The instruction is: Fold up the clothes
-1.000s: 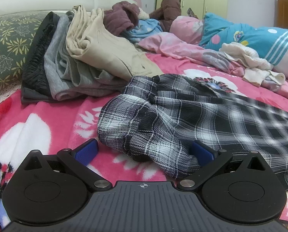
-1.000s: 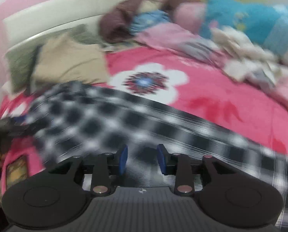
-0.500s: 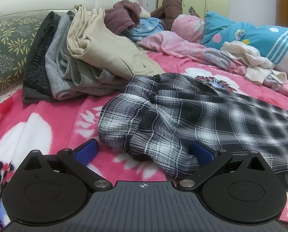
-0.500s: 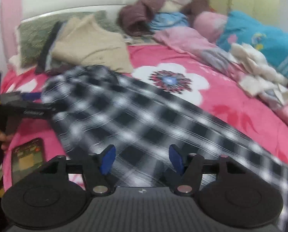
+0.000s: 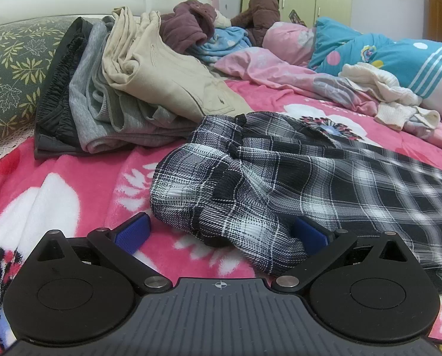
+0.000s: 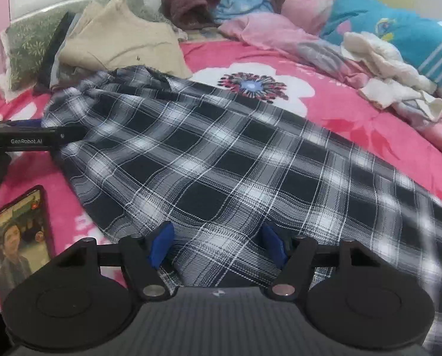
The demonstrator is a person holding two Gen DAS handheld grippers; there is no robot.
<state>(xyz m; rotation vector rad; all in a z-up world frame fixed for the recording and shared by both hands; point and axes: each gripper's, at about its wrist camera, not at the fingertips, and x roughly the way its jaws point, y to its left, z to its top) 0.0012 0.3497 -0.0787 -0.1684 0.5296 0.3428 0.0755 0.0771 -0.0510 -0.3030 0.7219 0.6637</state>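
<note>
A black-and-white plaid garment [image 5: 280, 178] lies stretched out on the pink flowered bedspread [image 5: 57, 195]. My left gripper [image 5: 221, 233] is open wide at the garment's bunched end, and the cloth lies between its blue pads without being pinched. In the right wrist view the same plaid garment [image 6: 221, 154] spreads flat, with my right gripper [image 6: 217, 243] open over its near edge. Cloth lies under and between the right jaws, which do not press on it. The left gripper [image 6: 72, 133] shows at the left edge, touching the garment's far end.
A stack of folded clothes [image 5: 132, 98], beige on grey on black, leans against a green leaf-print pillow [image 5: 10, 68]. Unfolded clothes [image 5: 188, 26], a white garment [image 5: 384, 92] and a blue quilt [image 5: 399, 53] crowd the far side. A lit phone [image 6: 22, 231] lies at left.
The right gripper's jaws have spread apart and it has shifted sideways over the plaid garment, which now lies flat and sharp in view. The left gripper has stayed put.
</note>
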